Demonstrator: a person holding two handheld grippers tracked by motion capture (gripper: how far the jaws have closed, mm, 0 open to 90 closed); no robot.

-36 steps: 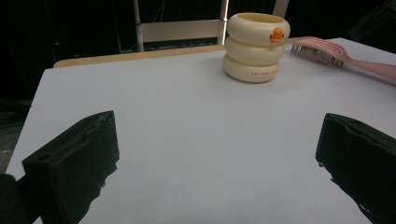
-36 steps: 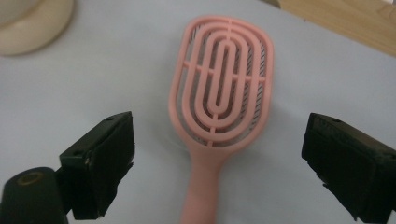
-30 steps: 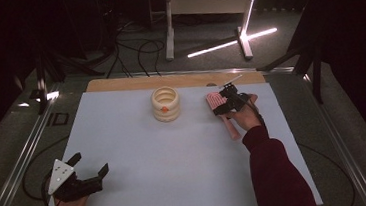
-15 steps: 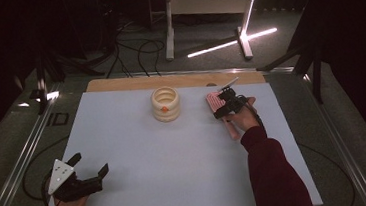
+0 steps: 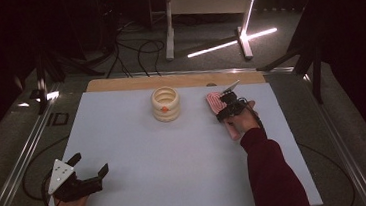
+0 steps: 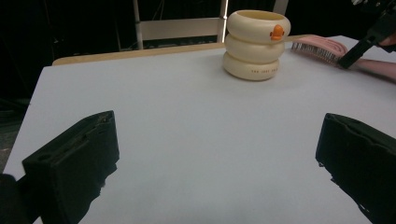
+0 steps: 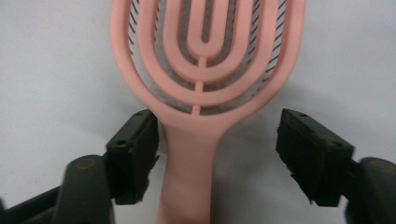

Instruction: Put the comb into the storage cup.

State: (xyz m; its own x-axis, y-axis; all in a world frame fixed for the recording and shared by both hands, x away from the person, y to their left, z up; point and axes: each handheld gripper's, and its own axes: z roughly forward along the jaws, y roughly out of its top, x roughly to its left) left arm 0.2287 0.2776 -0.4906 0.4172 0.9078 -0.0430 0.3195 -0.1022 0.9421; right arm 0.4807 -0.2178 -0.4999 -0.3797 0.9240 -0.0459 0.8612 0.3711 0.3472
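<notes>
The step in hand looks like the grasp of the pink hairbrush (image 7: 205, 70): the right tongs (image 7: 219, 154) straddle its handle where it meets the head and have just been closing, with a gap left on one side. Next, squeeze fully, then lift. The brush lies bristles-down on the surface (image 5: 175, 149), at three o'clock from the cream ringed cup (image 5: 165, 103). The left tongs (image 5: 90, 165) gape wide, empty, at the near left.

White table (image 5: 140, 152): cream ringed pot (image 5: 165, 103) is stood near back edge, w/ pink hairbrush (image 5: 214, 102) laid flat beside.
</notes>
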